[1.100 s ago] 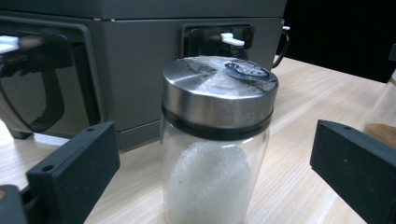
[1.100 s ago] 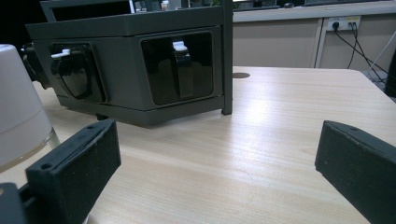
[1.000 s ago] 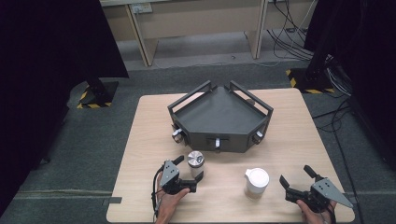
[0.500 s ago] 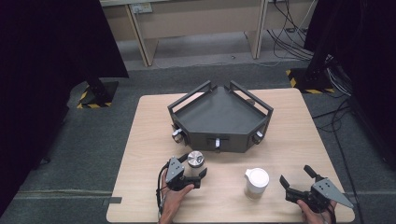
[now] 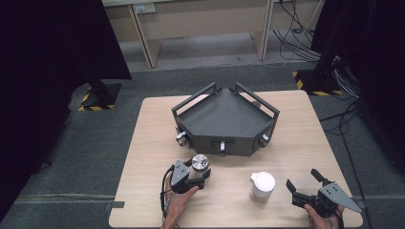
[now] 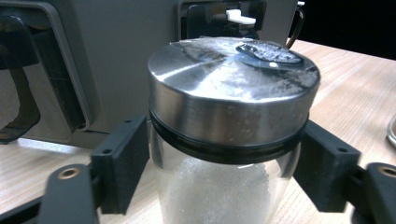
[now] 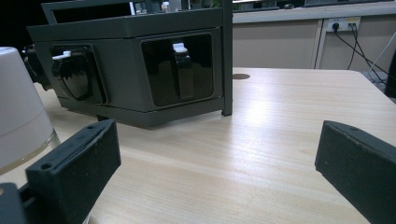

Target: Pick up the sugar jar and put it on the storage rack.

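Jar (image 6: 229, 140) between left claw (image 6: 219, 172) pads

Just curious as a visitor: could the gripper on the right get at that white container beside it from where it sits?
Probably yes. The right gripper has its jaws wide open, and bare table lies between it and the white container.

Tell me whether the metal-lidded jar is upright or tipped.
Upright. The jar stands on the table with its metal lid on top, between the left tongs.
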A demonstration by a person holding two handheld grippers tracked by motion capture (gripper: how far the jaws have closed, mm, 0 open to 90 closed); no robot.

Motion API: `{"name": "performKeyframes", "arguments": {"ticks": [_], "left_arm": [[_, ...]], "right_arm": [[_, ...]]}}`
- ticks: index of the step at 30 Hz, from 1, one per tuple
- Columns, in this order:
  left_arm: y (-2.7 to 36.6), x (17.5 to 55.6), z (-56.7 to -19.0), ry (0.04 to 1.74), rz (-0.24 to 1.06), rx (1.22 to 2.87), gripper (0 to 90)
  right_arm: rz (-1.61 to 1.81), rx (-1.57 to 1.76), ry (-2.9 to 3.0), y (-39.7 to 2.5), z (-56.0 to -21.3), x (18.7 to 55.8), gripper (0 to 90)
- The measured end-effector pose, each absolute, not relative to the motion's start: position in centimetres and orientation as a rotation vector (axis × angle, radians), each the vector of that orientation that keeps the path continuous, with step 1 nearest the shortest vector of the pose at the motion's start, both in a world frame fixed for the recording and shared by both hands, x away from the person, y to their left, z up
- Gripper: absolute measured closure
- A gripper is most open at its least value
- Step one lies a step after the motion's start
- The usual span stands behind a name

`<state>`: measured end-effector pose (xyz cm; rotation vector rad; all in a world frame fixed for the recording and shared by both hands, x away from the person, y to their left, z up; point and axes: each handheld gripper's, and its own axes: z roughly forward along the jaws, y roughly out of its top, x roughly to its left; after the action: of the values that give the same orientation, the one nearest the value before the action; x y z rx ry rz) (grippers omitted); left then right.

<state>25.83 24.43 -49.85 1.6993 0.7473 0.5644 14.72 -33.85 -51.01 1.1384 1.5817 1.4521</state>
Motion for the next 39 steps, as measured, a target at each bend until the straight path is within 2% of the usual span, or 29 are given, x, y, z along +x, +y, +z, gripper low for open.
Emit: {"name": "performKeyframes", "arguments": {"ticks": [5,18,39], "left_arm": [[24.2,25.8,-49.7,0.743,0.575,1.71,30.5],[24.4,25.8,-49.4,0.733,0.568,1.713,30.8],[25.5,25.6,-47.0,0.688,0.537,1.672,30.8]], "right_arm": [[1.452,1.139,1.584,-33.8,-51.0,14.7,0.4],[1.455,1.14,1.583,-33.9,-51.0,14.7,0.4],[1.456,1.135,1.583,-33.9,-51.1,14.7,0.4]]}}
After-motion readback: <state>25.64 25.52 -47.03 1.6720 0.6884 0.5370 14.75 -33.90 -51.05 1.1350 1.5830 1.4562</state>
